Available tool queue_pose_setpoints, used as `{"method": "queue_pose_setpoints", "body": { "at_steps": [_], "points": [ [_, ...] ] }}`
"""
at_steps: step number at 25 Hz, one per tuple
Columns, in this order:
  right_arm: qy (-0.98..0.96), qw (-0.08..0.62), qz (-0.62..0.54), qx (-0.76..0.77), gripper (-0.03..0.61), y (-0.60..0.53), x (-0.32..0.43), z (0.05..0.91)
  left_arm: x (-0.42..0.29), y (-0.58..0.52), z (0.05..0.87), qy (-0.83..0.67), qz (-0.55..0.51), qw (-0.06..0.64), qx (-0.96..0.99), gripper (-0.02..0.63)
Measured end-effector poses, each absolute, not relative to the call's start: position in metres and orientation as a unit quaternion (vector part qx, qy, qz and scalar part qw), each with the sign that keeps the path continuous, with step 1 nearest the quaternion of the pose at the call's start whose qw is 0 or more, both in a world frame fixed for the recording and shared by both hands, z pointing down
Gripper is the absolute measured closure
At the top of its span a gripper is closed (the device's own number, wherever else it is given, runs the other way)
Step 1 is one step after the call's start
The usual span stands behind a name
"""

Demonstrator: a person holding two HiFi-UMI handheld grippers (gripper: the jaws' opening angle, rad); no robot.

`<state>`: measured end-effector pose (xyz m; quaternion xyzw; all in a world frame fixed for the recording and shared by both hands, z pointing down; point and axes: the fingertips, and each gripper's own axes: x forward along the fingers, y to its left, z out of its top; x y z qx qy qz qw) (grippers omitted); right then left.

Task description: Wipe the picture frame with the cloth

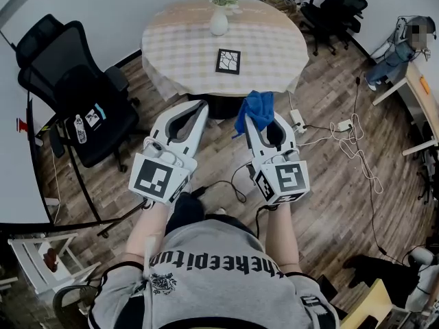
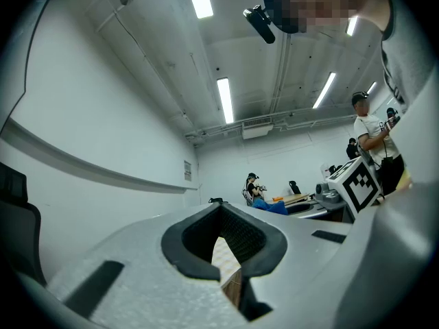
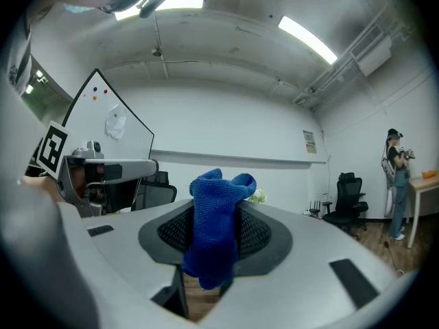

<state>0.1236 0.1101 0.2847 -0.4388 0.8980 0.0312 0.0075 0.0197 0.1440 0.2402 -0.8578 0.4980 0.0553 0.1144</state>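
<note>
Right tool tight on cloth, left tool closed, empty; checked table ahead, wooden floor.

The round table with a checked cover carries 1 picture frame and 1 white flower vase.

frame: we see it black-edged, lying flat on the checked tabletop
cloth: we see it blue, bunched, pinched in the right gripper jaws
</note>
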Motion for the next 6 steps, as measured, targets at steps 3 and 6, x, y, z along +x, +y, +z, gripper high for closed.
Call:
{"method": "queue_pose_setpoints", "body": {
  "at_steps": [3,6],
  "points": [
    [0.898,0.007,0.032,-0.440,0.434,0.1085,0.1231,0.2868,0.0198,0.1417,0.2416,0.496,0.056,0.115,-0.859,0.597],
    [0.897,0.007,0.033,-0.441,0.434,0.1063,0.1209,0.2908,0.0175,0.1390,0.2457,0.495,0.056,0.114,-0.860,0.597]
  ]
}}
